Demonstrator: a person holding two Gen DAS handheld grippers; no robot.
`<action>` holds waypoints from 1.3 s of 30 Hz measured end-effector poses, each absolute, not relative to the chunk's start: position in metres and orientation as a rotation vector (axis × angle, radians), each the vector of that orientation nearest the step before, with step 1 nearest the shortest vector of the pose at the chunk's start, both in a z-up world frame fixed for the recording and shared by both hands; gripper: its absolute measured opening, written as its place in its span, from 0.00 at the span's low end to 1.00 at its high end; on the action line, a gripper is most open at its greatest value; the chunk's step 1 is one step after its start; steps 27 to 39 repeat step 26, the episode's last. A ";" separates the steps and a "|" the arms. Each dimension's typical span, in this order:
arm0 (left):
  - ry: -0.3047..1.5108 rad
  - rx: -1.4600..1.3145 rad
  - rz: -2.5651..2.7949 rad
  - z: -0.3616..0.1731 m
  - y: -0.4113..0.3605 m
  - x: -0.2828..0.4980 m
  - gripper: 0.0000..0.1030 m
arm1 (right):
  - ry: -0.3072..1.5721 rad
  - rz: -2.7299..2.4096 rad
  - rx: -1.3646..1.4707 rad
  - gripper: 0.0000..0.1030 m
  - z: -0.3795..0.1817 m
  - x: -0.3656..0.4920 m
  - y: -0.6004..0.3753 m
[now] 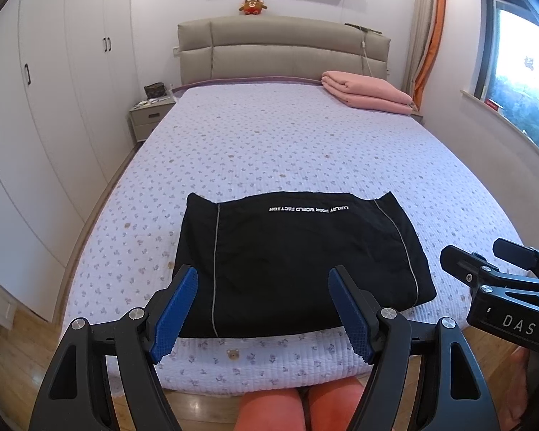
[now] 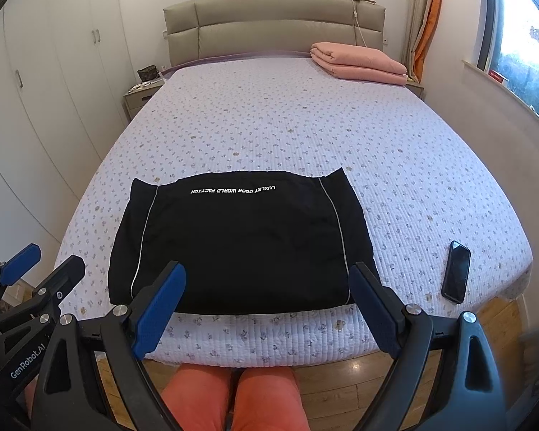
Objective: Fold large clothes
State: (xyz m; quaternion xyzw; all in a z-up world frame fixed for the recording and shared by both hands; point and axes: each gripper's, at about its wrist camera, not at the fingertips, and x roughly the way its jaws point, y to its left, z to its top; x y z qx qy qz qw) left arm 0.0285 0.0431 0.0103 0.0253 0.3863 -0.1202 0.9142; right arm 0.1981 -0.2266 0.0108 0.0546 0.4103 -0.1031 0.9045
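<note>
Black garment (image 1: 298, 262) lies folded into a flat rectangle on the bed (image 1: 305, 143), near the foot edge, roughly centred across the width. White lettering runs along its far edge, upside down from both wrist views; two thin pale stripes run front to back. What kind of garment it is cannot be told: sleeves or legs, if any, are tucked under and hidden. The near edge is partly covered by gripper fingers in both views.

Left gripper (image 1: 262, 310): jaws well apart, blue pads (image 1: 178, 309) hovering above the near edge of the garment, nothing between them; contact with the cloth is not evident. Seen from the right wrist, only its tips enter at the lower left, the rest cut off.

Right gripper (image 2: 266, 305): jaws spread wide, empty, framing the near edge of the garment; its right finger overlaps the garment's near right corner in the picture. From the left wrist view only part of its black body shows at the right margin.

A dark phone (image 2: 456, 273) lies on the bed to the right of the garment, apart from it. Folded pink blanket (image 1: 366, 91) sits at the far right corner by the headboard (image 1: 284, 48). The person's orange-clad knees (image 2: 230, 395) show below the bed's foot edge; everything above them is out of frame. Fisheye corners are dark.
</note>
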 end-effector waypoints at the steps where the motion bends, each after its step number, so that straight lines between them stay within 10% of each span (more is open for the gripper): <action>1: 0.797 0.052 -0.249 0.010 0.043 0.029 0.74 | 0.850 -0.213 0.112 0.90 0.010 0.198 -0.227; 39: 0.791 0.044 -0.203 0.001 0.050 0.033 0.75 | 0.882 -0.208 0.139 0.90 0.000 0.200 -0.231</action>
